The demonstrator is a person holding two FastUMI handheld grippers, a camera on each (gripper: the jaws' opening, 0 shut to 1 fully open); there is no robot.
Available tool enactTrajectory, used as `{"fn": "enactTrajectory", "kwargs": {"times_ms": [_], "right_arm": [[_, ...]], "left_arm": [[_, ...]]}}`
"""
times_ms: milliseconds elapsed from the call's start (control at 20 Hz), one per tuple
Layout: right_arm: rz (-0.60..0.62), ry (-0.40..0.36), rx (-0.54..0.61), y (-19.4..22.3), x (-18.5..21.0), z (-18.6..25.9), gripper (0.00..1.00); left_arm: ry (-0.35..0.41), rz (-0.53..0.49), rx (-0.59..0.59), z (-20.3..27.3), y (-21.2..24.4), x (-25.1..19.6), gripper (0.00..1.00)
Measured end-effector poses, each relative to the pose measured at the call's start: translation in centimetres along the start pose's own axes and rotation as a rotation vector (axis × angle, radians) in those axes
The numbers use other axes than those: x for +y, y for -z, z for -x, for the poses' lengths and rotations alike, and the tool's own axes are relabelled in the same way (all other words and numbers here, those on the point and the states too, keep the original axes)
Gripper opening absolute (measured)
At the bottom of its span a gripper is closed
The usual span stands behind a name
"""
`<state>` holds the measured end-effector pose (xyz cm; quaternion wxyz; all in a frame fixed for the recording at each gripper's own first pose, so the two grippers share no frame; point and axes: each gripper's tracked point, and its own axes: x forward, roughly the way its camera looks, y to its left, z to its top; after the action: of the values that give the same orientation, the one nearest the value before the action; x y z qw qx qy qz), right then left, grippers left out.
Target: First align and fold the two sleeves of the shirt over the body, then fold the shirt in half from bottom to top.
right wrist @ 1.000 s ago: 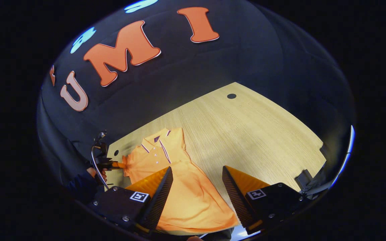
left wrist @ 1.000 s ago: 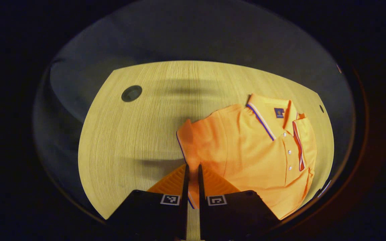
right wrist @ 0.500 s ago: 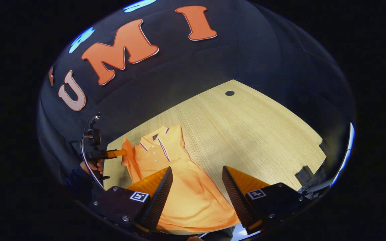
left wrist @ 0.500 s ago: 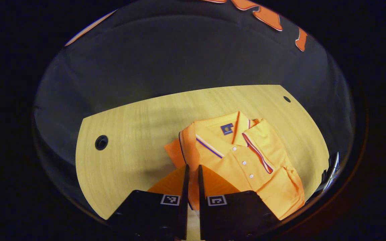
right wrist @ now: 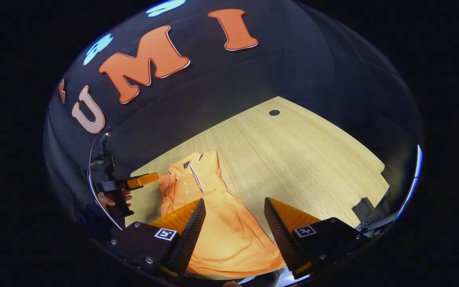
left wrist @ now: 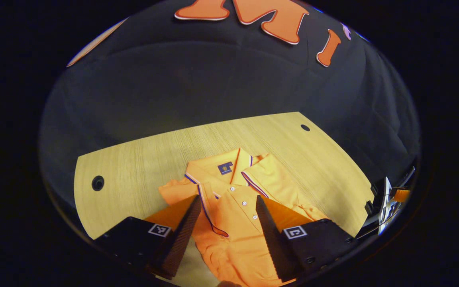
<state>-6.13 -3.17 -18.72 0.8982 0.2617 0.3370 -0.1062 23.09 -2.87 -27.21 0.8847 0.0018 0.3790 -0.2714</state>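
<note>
On the pale wooden table (right wrist: 301,159) lies the orange polo shirt (right wrist: 217,227), face up, collar toward the booth wall and hem toward the near edge. Both of its sleeves are folded in over the body; the sleeve (left wrist: 209,211) on the left gripper's side lies across the chest, its striped cuff beside the button placket. Two round holes are cut in the tabletop, one (left wrist: 97,183) near a far corner and another (right wrist: 274,113) at the opposite end.

The left gripper (left wrist: 224,207) hangs over the shirt's chest with its fingers spread wide apart and nothing between them; in the right gripper view it shows at the shirt's shoulder, a hand (right wrist: 112,199) holding it. The right gripper (right wrist: 235,209) hovers over the lower body of the shirt, fingers likewise parted, gripping nothing.
</note>
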Motion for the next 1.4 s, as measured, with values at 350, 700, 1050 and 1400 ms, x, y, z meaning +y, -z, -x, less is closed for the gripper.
{"fn": "enactTrajectory", "kwargs": {"times_ms": [350, 700, 1050, 1400], "right_arm": [[0.133, -0.082, -0.103, -1.5, 1.3, 0.5, 0.91], [0.291, -0.179, -0.307, -3.3, 3.5, 4.4, 0.95], [0.444, -0.258, -0.422, -2.0, 4.1, 6.7, 0.98], [0.448, -0.258, -0.162, 7.8, -0.4, 4.7, 0.99]], "left_arm": [[-0.157, -0.001, -0.226, 9.5, -1.9, -1.2, 0.99], [-0.269, -0.013, -0.499, 20.9, -2.9, -5.4, 0.98], [-0.387, -0.027, -0.686, 29.3, -0.3, -9.8, 0.98], [-0.482, 0.012, -0.526, 31.1, 11.4, -11.6, 0.97]]}}
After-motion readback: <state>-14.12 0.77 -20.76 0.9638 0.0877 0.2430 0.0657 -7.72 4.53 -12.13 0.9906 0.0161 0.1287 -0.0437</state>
